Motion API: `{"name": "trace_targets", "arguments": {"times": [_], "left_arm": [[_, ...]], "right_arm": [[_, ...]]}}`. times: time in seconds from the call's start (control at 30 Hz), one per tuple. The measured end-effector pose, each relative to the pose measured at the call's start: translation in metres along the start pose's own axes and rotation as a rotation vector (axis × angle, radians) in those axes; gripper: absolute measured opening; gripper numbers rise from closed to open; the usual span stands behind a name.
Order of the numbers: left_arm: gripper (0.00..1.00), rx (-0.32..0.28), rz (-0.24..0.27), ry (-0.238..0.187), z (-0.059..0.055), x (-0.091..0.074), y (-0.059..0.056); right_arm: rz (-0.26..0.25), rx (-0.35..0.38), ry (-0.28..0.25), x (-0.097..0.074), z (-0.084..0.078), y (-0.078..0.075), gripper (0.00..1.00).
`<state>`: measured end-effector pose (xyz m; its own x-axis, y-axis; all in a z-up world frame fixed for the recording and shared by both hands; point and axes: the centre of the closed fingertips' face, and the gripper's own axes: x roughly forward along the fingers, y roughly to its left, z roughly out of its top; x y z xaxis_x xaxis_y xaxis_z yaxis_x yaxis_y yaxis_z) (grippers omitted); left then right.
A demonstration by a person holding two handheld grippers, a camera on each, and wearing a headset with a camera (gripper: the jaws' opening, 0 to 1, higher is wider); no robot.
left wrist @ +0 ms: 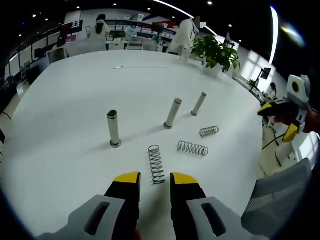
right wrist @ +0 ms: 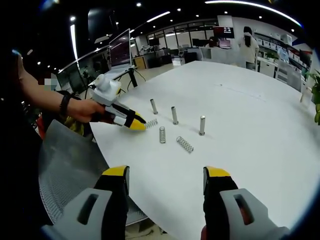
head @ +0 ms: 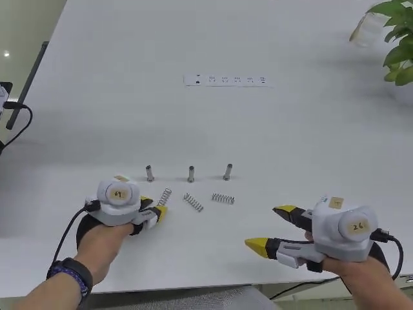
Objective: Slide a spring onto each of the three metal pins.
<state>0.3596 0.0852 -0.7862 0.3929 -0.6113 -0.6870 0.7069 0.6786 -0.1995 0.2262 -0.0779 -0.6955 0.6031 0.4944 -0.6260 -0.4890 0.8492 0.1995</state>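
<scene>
Three short metal pins stand upright in a row on the white table: left pin (head: pixel 150 173), middle pin (head: pixel 191 174), right pin (head: pixel 228 171). Three springs lie flat just in front of them: left spring (head: pixel 165 196), middle spring (head: pixel 193 202), right spring (head: pixel 222 198). My left gripper (head: pixel 155 206) rests low on the table, open by a narrow gap. In the left gripper view the left spring (left wrist: pixel 156 164) points into the gap of the left gripper (left wrist: pixel 156 178), ungripped. My right gripper (head: pixel 270 227) hovers wide open and empty at the front right, well apart from the springs.
A white power strip (head: pixel 224 80) lies far back at the table's middle. A leafy plant (head: pixel 393 32) stands at the back right. A dark cable (head: pixel 19 123) runs off the left edge. A grey chair (right wrist: pixel 70 170) sits below the near table edge.
</scene>
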Motion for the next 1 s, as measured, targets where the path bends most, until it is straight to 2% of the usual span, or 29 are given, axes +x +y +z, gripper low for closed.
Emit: {"name": "trace_targets", "arguments": {"times": [0.4,0.57,0.7,1.0], "left_arm": [[0.11,0.011,0.018,-0.006,0.001,0.002,0.001],[0.03,0.031,0.028,0.006,-0.001,0.0,0.001],[0.03,0.045,0.027,0.029,-0.003,-0.003,0.002],[0.03,0.043,0.018,0.035,-0.005,-0.01,0.002]], "right_arm": [[0.0,0.006,-0.003,-0.001,-0.002,0.0,0.58],[0.004,0.006,-0.002,0.0,-0.003,0.001,0.58],[0.005,0.005,-0.003,0.001,-0.002,0.001,0.57],[0.012,-0.004,-0.001,0.004,0.0,0.002,0.57]]}}
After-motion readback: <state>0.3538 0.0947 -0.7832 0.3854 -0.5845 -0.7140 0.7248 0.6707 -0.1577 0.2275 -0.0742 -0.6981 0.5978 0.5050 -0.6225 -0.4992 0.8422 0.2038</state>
